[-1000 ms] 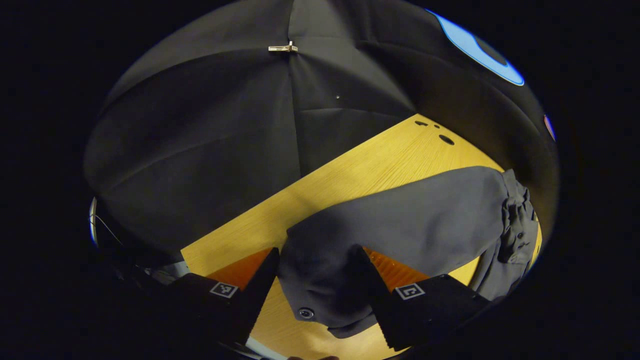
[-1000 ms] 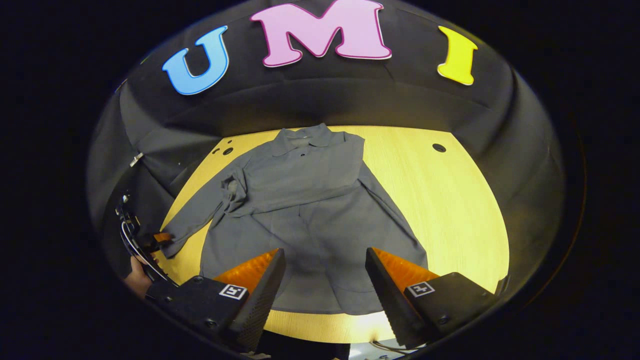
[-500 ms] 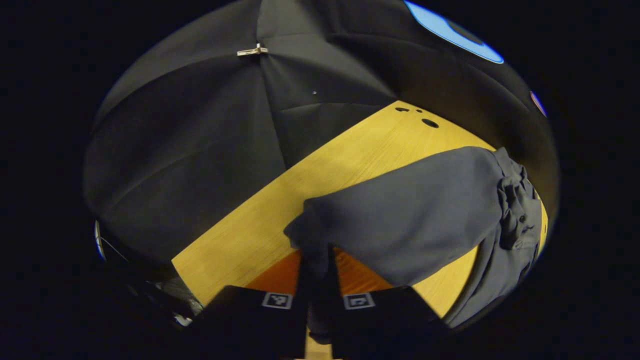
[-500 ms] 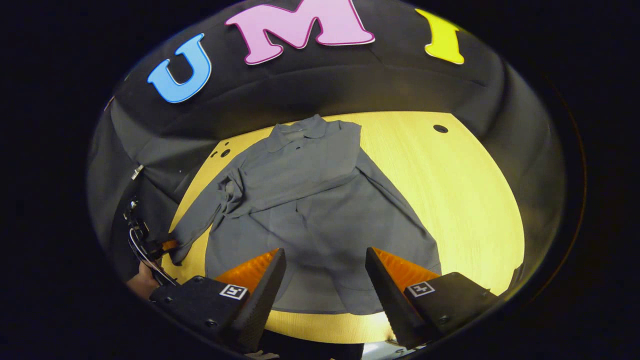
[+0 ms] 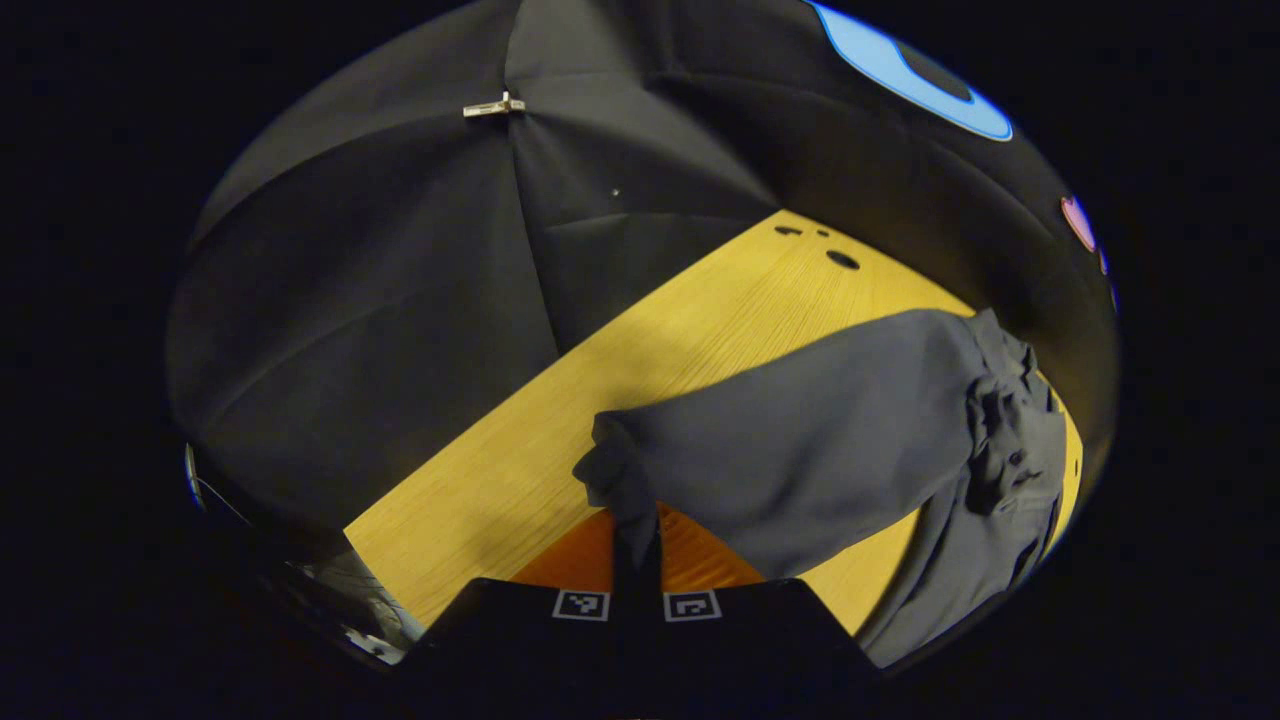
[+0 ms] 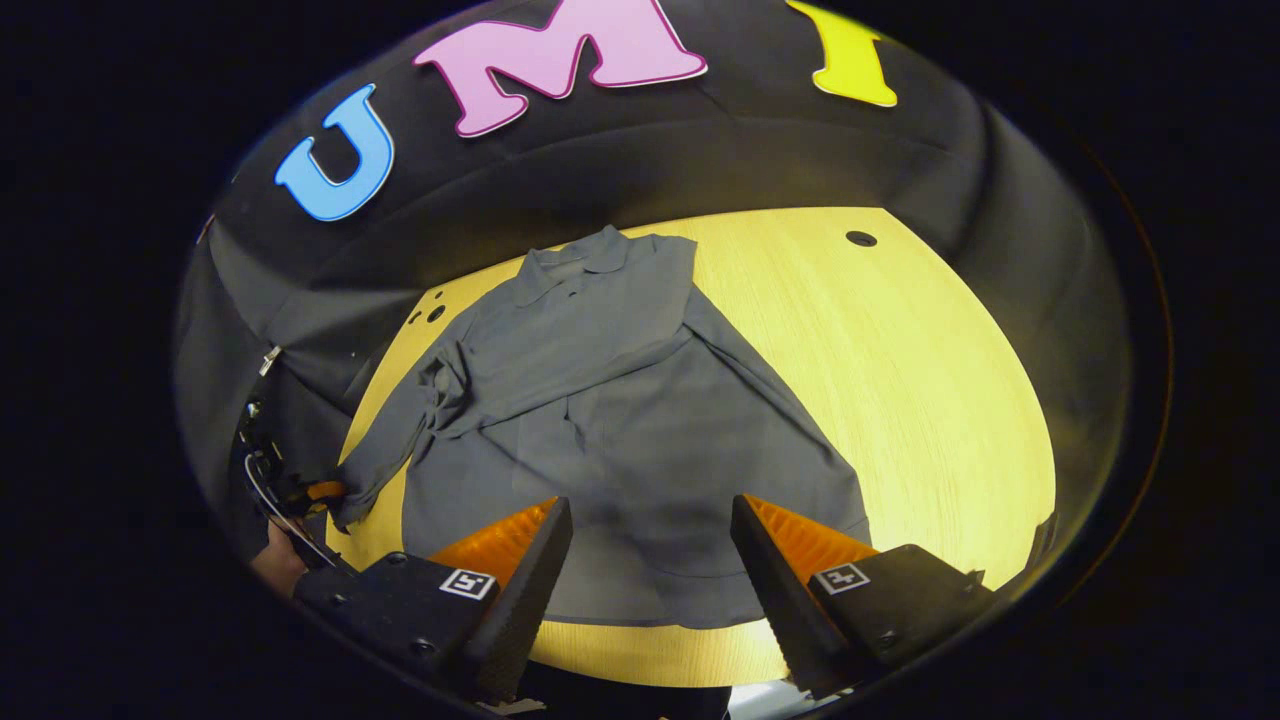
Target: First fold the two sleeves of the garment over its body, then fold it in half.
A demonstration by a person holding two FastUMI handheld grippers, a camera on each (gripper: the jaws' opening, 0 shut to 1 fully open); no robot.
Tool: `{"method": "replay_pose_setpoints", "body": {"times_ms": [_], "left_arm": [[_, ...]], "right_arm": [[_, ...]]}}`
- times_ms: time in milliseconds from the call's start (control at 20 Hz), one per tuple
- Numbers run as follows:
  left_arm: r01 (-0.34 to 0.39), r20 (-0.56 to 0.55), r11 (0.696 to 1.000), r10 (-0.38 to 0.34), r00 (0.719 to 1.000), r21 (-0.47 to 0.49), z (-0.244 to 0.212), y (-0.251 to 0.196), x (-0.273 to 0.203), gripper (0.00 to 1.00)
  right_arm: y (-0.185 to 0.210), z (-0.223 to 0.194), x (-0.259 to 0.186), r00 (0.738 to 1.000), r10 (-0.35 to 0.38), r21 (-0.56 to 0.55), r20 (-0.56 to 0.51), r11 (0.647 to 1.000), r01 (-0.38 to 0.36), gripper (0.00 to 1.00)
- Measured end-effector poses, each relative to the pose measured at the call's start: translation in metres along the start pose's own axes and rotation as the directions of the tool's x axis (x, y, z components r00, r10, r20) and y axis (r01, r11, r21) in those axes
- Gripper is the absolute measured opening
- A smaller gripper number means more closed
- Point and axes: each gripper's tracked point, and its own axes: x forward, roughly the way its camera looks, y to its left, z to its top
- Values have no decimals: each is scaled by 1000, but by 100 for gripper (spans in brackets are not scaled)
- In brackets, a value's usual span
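**Grey garment, sleeve-folding stage: one sleeve over, one sleeve in hand**

- Counter (image 6: 930,360): pale wood, round-fronted, with small dark holes near its far edge. It carries the garment alone. No containers on it, so no contents to list.
- Garment (image 6: 620,440): grey, collared, spread flat with the collar at 12 o'clock and the hem at 6 o'clock in the right gripper view. It lies left of the counter's middle. Not yet folded in half.
- Folded sleeve (image 6: 585,365): judged to be the sleeve from the 3 o'clock side, already lying slantwise across the chest. First step about half done.
- Outstretched sleeve (image 6: 385,455): runs off the body toward 8 o'clock, bunched at the shoulder. Still to be carried over the body.
- Right gripper (image 6: 650,560): jaws wide apart, holding nothing, poised above the hem.
- Left gripper (image 5: 637,575): jaws together, clamped on the cuff (image 5: 615,470) of the outstretched sleeve, at 6 o'clock in the left gripper view.

Remaining: second sleeve fold, then the half fold.
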Motion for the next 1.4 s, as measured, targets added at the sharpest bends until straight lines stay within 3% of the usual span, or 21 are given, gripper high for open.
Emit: {"method": "replay_pose_setpoints", "body": {"times_ms": [250, 400, 650, 1050, 1250, 1400], "left_arm": [[80, 90, 997, -78, 993, -16, 50, -33, -33, 5], [147, 137, 989, -146, 980, 2, 78, -75, -46, 5], [264, 180, 957, -282, 942, 120, 102, -163, -76, 5], [431, 140, 849, -487, 862, 305, 88, -321, -125, 2], [500, 99, 780, -570, 815, 376, 54, -397, -133, 5], [568, 34, 732, -624, 781, 376, 19, -449, -135, 5]], "right_arm": [[-11, -4, 7, 1000, -5, 21, 3, 1000, 5, 99], [-14, -8, 9, 1000, -7, 39, -2, 999, 7, 99], [-29, -11, 12, 1000, -31, 60, 1, 998, 31, 99], [-82, -23, 8, 999, -41, 145, -17, 988, 43, 99], [-92, -29, 21, 998, -41, 164, -46, 985, 48, 99], [-97, -35, 27, 997, -30, 156, -69, 987, 41, 99]]}}
